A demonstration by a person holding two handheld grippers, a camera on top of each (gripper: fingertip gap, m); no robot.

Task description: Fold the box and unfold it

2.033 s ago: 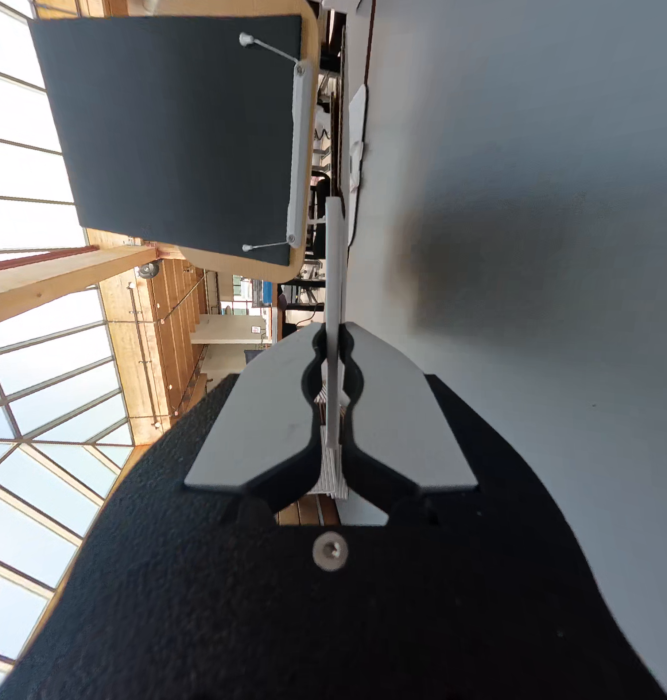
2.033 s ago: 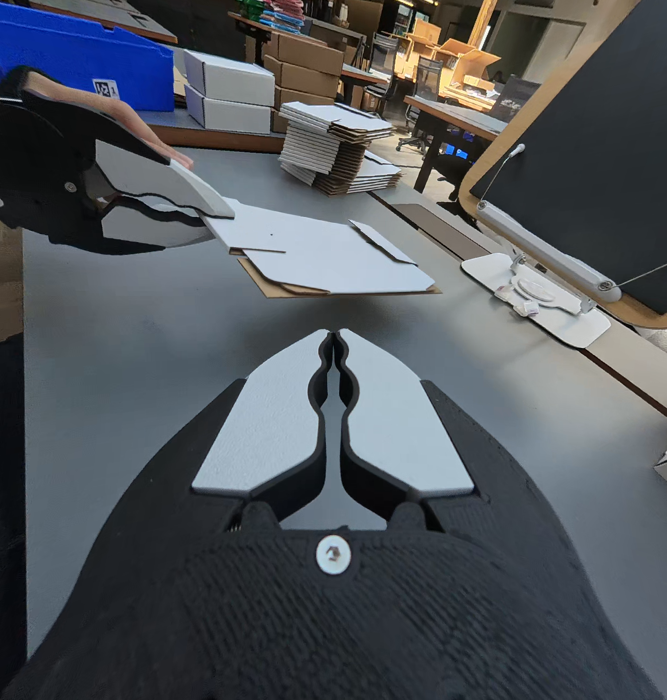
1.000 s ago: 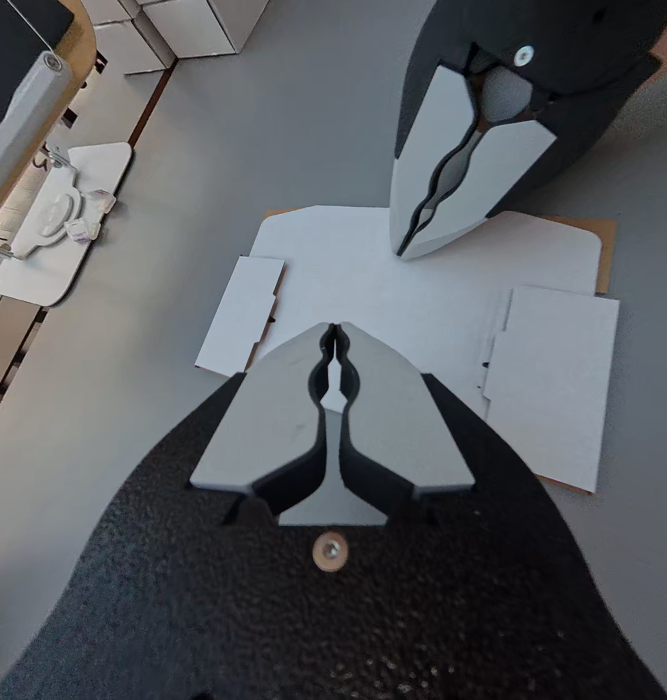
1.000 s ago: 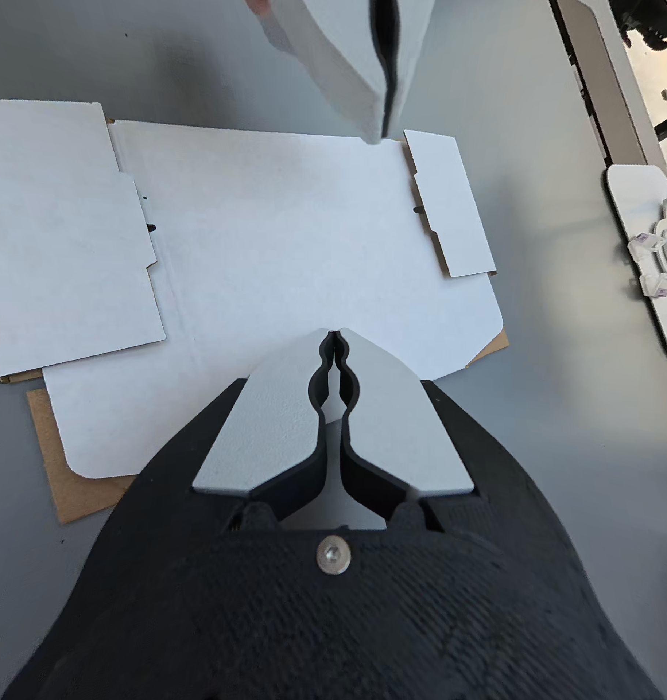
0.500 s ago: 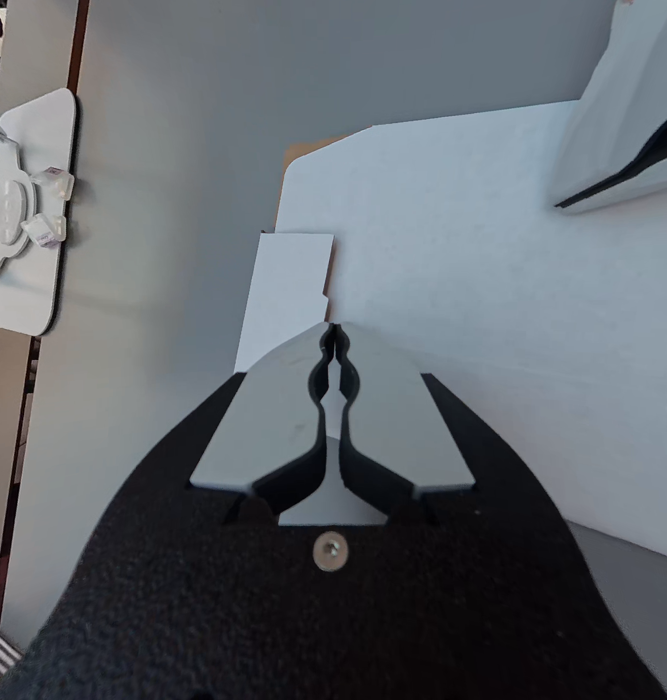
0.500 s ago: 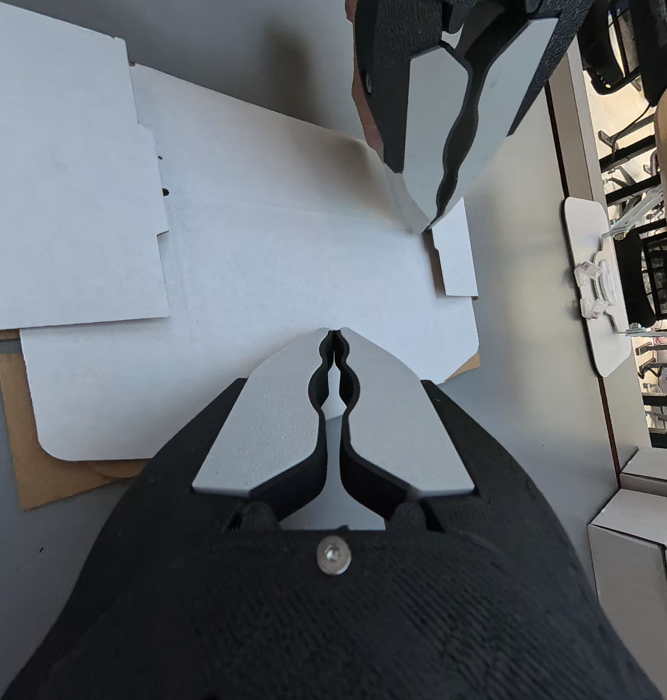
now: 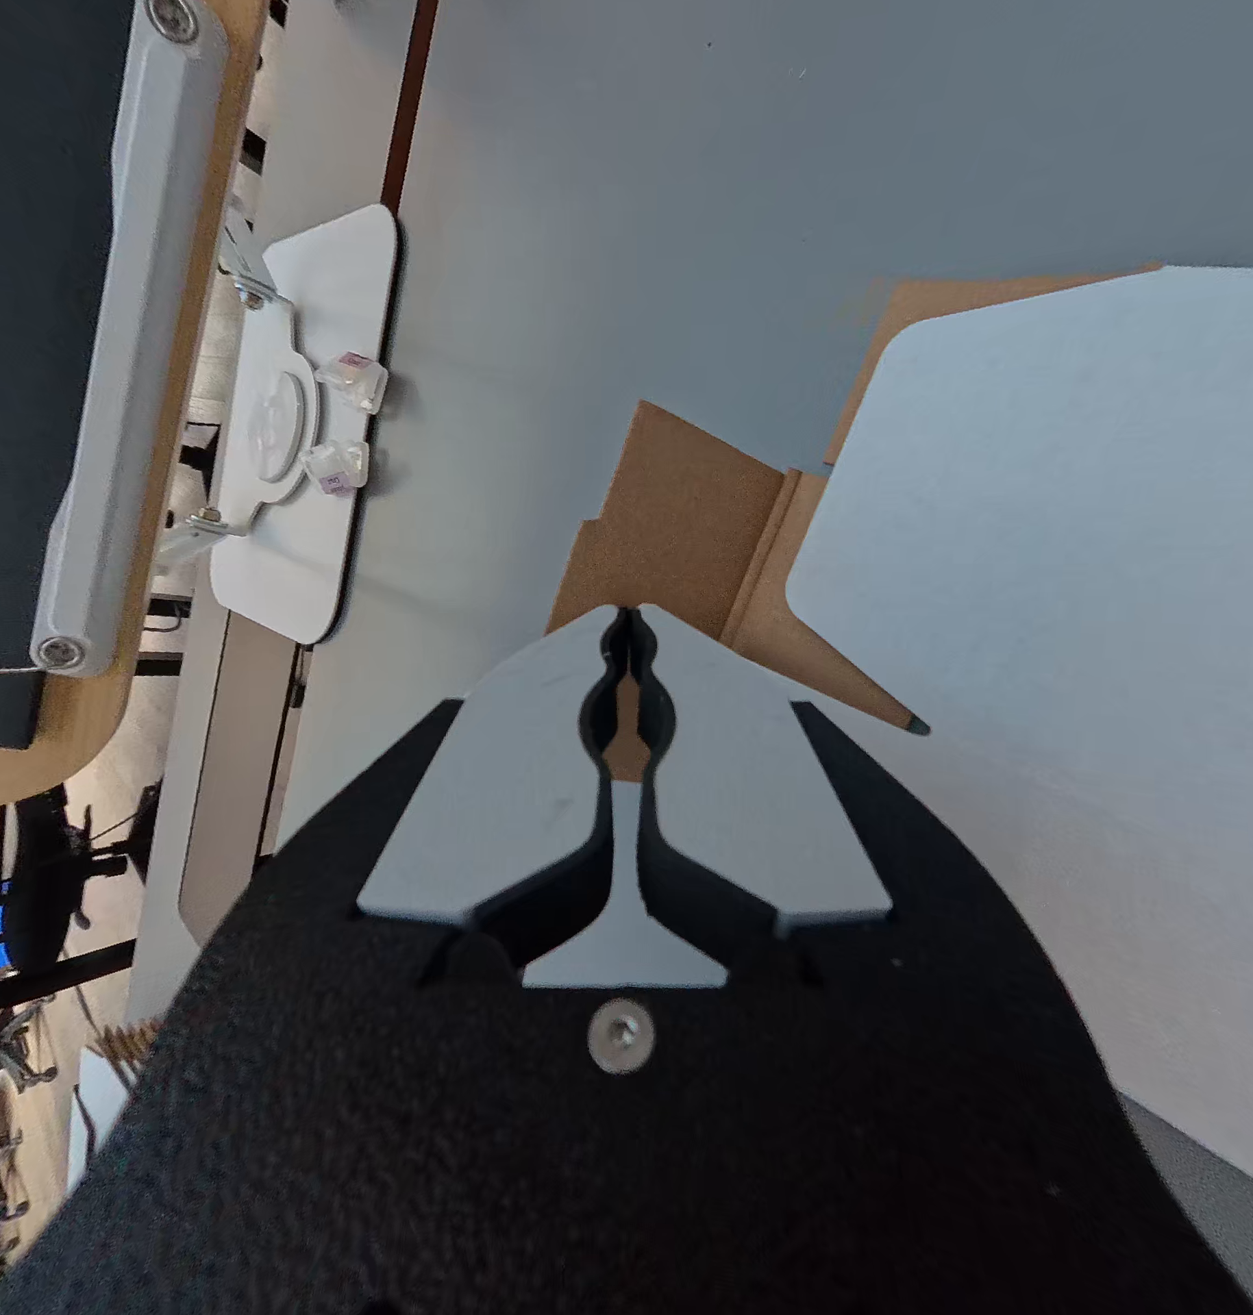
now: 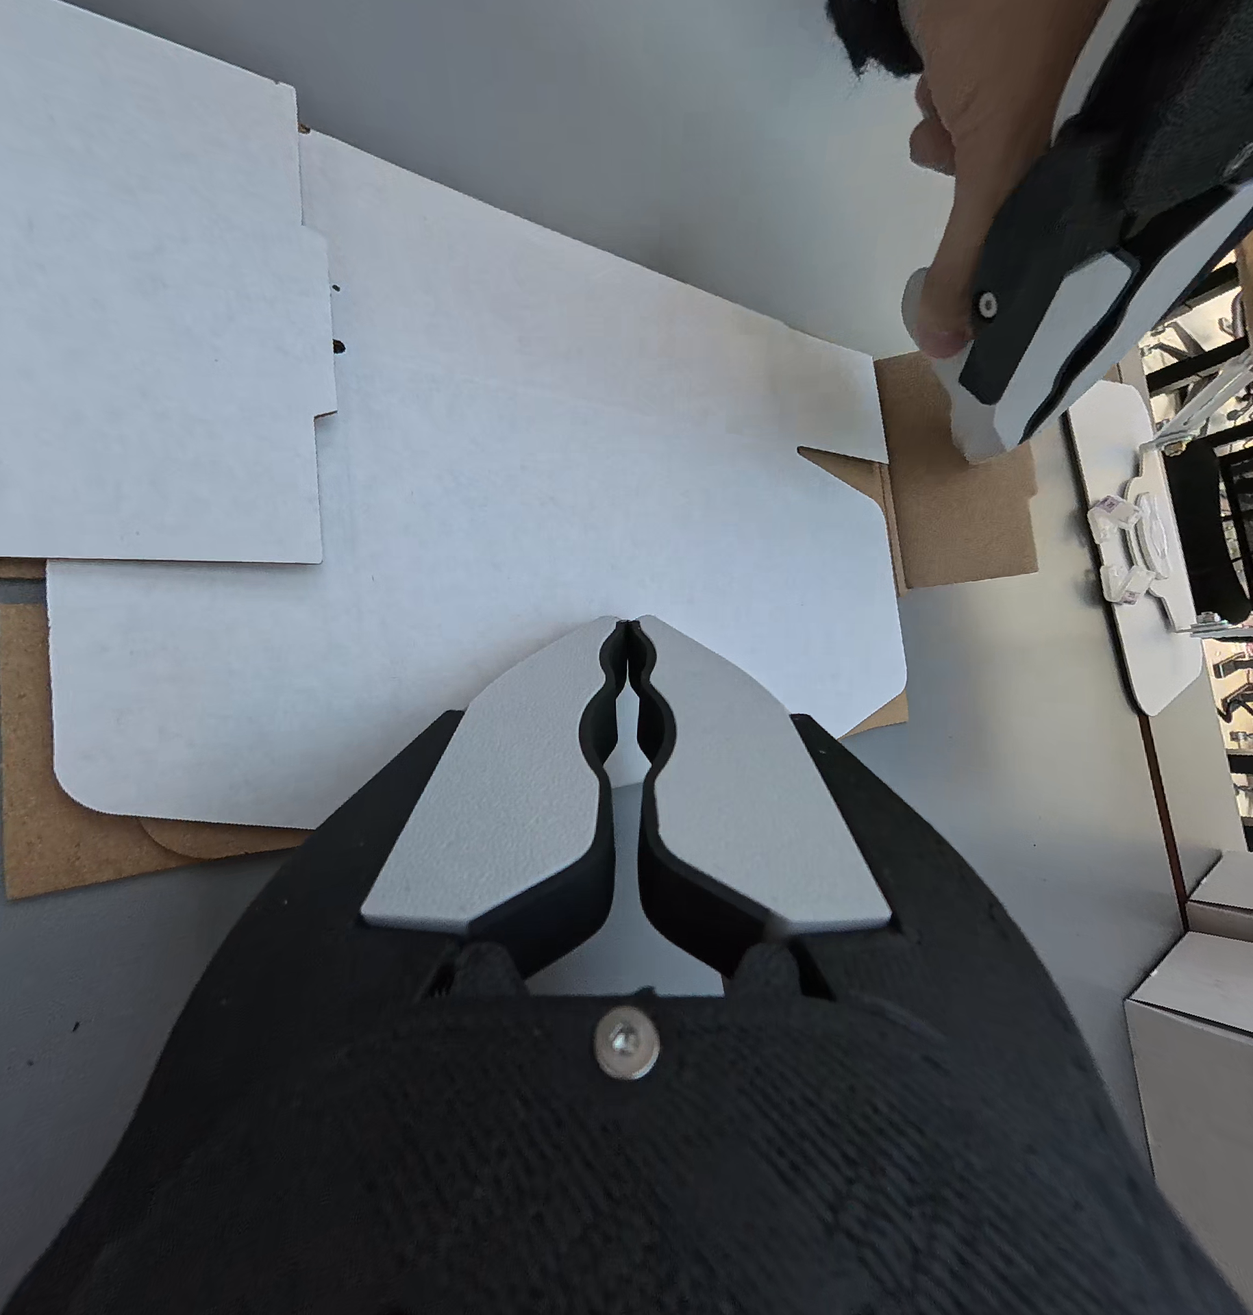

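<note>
The flat cardboard box lies on the grey table, white face up, and also shows in the left wrist view. Its large side flap is folded in over the left end. The small side flap at the other end lies turned outward, brown face up; it also shows in the left wrist view. My left gripper is shut and empty. In the right wrist view its tips rest on that brown flap. My right gripper is shut and empty, with its tips over the white middle panel near its front edge.
A white base plate of a dark board stand sits at the table edge beyond the brown flap; it also shows in the right wrist view. White closed boxes stand at the lower right. A hand holds the left gripper.
The small side flap lay folded in, white face up; now it lies turned outward, brown face up. My left gripper moved outward with it. My right gripper stayed over the middle panel.
</note>
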